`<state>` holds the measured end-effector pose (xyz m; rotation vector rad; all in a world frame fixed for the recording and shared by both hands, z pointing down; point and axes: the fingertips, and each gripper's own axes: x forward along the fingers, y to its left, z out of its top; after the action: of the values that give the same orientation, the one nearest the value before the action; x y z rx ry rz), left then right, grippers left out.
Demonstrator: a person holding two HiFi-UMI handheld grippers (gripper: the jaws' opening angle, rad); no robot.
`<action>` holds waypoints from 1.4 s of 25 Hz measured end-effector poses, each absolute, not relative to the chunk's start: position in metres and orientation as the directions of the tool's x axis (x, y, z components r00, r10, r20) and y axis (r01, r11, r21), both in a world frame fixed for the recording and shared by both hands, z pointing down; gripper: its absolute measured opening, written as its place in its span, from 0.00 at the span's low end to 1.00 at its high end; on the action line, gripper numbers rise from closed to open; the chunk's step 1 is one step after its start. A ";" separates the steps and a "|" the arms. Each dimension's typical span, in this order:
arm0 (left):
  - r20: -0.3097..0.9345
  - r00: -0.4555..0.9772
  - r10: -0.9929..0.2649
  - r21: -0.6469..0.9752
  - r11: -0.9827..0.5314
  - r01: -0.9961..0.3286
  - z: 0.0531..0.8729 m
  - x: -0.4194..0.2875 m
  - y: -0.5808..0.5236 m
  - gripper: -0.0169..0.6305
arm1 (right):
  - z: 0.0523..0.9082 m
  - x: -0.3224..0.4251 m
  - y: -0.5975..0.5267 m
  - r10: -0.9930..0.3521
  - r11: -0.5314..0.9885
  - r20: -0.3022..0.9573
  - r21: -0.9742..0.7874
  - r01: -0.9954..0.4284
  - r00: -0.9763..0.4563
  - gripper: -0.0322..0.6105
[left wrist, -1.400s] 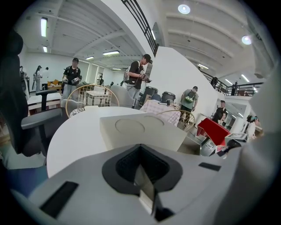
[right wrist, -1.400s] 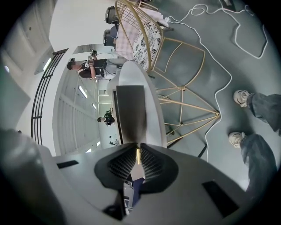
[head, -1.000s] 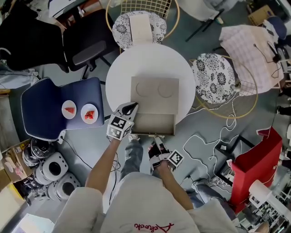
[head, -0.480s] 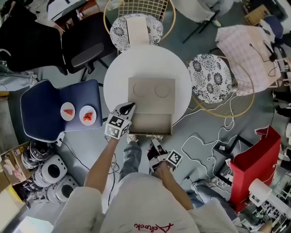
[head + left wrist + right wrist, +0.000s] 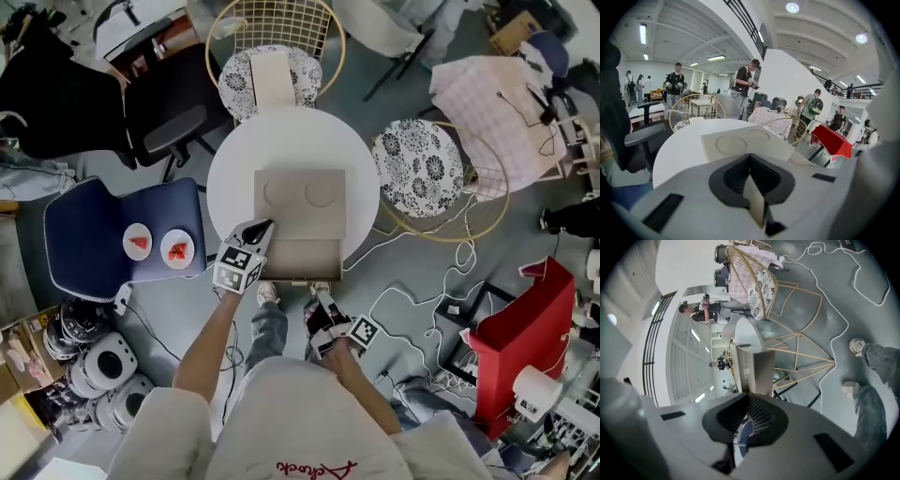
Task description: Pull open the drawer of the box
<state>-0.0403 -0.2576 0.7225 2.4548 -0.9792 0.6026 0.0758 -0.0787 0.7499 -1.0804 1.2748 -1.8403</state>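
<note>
A beige box (image 5: 300,195) with two round marks on its lid lies on the round white table (image 5: 234,159). Its drawer (image 5: 298,260) stands pulled out toward me, past the table's edge. My left gripper (image 5: 263,229) rests shut at the box's front left corner; in the left gripper view the box (image 5: 740,143) lies just beyond the closed left gripper (image 5: 750,158). My right gripper (image 5: 320,293) hangs just below the drawer's front, shut and holding nothing. The right gripper view shows the drawer (image 5: 757,367) close ahead of the closed right gripper (image 5: 749,398).
A blue chair (image 5: 84,234) at the left carries two plates (image 5: 175,250) of watermelon. Wire chairs with patterned cushions (image 5: 417,169) stand behind and to the right of the table. Cables (image 5: 412,291) lie on the floor, beside a red bin (image 5: 525,328).
The head view has drifted, so the table sits further left in the picture. Both grippers keep their places by the box, and the drawer stays pulled out.
</note>
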 end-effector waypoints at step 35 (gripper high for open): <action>0.299 0.652 -0.697 0.201 -0.622 -0.757 0.546 0.033 -0.148 0.04 | 0.534 0.091 -0.148 -0.802 0.542 0.300 0.000 -0.841 -0.517 0.07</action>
<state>0.0326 -0.1483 0.5462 2.5638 -1.1629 0.2757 0.0913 -0.1475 0.5340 -1.6277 2.9847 -0.2503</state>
